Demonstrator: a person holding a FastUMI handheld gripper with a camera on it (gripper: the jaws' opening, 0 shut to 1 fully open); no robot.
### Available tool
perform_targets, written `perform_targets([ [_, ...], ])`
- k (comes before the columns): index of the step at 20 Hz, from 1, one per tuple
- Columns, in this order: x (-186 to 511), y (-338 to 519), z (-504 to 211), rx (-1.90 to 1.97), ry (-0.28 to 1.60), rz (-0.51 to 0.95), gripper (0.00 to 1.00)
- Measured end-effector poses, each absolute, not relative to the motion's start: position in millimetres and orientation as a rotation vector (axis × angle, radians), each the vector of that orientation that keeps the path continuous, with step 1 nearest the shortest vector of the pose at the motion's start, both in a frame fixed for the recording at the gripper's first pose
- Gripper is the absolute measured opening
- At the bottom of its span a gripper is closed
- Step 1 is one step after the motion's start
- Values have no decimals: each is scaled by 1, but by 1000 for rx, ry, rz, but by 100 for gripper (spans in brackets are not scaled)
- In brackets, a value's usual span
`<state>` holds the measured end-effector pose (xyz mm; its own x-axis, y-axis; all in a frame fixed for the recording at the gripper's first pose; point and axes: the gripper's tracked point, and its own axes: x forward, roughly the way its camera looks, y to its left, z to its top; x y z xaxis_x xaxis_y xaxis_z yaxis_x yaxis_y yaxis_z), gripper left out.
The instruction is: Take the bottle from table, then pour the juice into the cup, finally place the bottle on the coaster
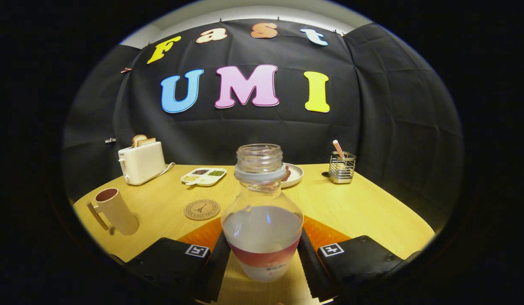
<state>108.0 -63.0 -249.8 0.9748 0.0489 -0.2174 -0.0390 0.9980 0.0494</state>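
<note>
From the camera on the claw (pixel 262 254), I see the bottle (pixel 262 216) standing upright between the two fingers, close to the camera. The fingers are closed in on the lower part of the bottle from both sides, and both seem to press on it, so the claw has hold of the bottle. The bottle is clear, without a cap, and it is about half full of liquid; a label goes around its lower part. Whether its base still touches the wooden surface (pixel 363 207) I cannot tell.

Beyond the fingers, to the left, a beige cup (pixel 114 210) with a handle stands near the edge of the surface. Between the cup and the bottle, a little further back, lies a round coaster (pixel 202 209), with nothing on it. Further back I see a white toaster (pixel 142 162) with bread in it, a divided tray (pixel 203 176), a plate (pixel 293 175) partly behind the bottle, and a wire holder (pixel 342 167) at the right.
</note>
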Motion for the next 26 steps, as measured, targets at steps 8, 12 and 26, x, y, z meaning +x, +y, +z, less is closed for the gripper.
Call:
perform_targets([
  [8,114,-43,-217,-108,210,134,75],
  [12,129,-20,-182,-212,165,180,75],
  [26,141,80,-150,-628,153,281,75],
])
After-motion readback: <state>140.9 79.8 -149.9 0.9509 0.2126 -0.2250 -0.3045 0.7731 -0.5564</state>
